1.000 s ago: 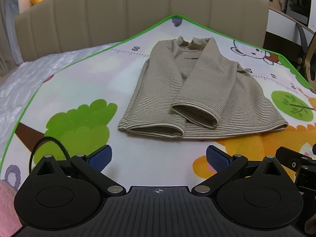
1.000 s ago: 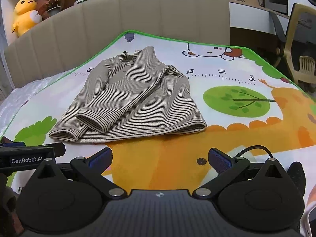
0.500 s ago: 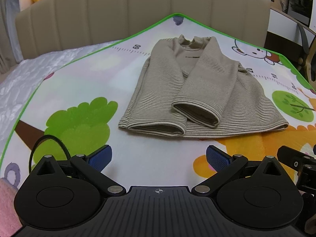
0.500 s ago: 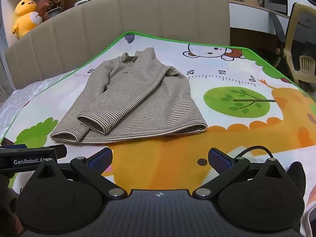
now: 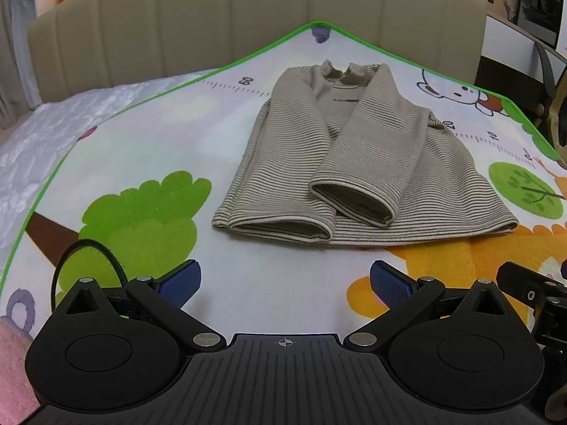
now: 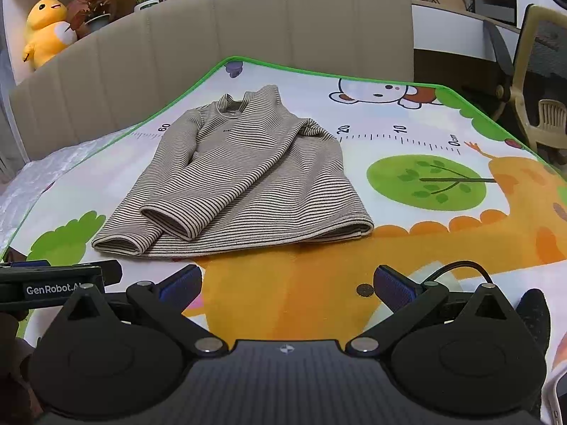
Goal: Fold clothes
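Note:
A beige striped long-sleeved top [image 5: 358,163] [image 6: 241,177] lies flat on a colourful play mat [image 5: 141,163] [image 6: 425,184], both sleeves folded in over its front, cuffs toward me. My left gripper [image 5: 285,283] is open, hovering short of the hem, nothing between its blue pads [image 5: 179,283]. My right gripper [image 6: 287,285] is also open and empty, a little short of the hem's right half. The left gripper's body [image 6: 53,281] shows at the right wrist view's left edge.
A beige padded headboard [image 5: 248,17] [image 6: 248,35] rises behind the mat. A white quilt [image 5: 32,141] lies left of the mat. A yellow plush toy [image 6: 46,32] and plants sit on a shelf. A desk and chair [image 6: 542,113] stand at the right.
Both grippers have drifted slightly forward toward the top; the garment sits a touch lower in view. Jaws remain open and the top has not moved.

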Demonstrator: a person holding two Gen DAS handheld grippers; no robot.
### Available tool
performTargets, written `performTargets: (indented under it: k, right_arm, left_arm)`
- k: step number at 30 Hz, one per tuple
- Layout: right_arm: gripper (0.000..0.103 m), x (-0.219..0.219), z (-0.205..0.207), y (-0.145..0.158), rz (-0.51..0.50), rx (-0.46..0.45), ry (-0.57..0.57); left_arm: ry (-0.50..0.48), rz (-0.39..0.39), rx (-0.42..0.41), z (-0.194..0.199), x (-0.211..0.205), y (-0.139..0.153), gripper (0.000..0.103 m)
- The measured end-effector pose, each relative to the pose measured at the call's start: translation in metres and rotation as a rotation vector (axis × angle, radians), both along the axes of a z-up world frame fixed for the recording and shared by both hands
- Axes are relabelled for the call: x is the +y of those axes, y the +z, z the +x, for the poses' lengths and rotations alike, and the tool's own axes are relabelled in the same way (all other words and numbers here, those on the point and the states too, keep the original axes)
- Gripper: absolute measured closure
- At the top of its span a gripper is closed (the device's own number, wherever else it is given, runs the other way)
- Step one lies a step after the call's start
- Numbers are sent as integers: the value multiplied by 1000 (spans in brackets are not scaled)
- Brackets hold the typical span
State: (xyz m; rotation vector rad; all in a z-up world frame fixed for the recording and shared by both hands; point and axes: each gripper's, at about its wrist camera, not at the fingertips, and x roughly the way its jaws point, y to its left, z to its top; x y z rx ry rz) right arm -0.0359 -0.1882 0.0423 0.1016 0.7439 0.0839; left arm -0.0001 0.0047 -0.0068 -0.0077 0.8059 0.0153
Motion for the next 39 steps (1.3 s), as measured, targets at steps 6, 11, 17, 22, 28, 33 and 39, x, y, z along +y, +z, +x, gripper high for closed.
performTargets:
  k: [6,11,17,22,28,33,39]
  right_arm:
    - [0,0,0,0,0,0,-2]
    - [0,0,0,-1,1,-2,-1]
    - [0,0,0,0,2,-3,-3]
    - [0,0,0,0,4,-4,-5]
    - [0,0,0,0,5,-4,-5]
    - [0,0,0,0,5,-5,-4]
    - [0,0,0,-1,5,-4,-4]
  left_arm:
    - [2,0,3,1,0,1,0]
    - [3,1,6,2,0,1,0]
    - [5,1,10,2,0,0,0]
    - [6,1,13,2,0,0,0]
    - [8,1,17,2,0,0,0]
    - [11,1,21,3,0,0,0]
    - [13,0,25,3,0,0,0]
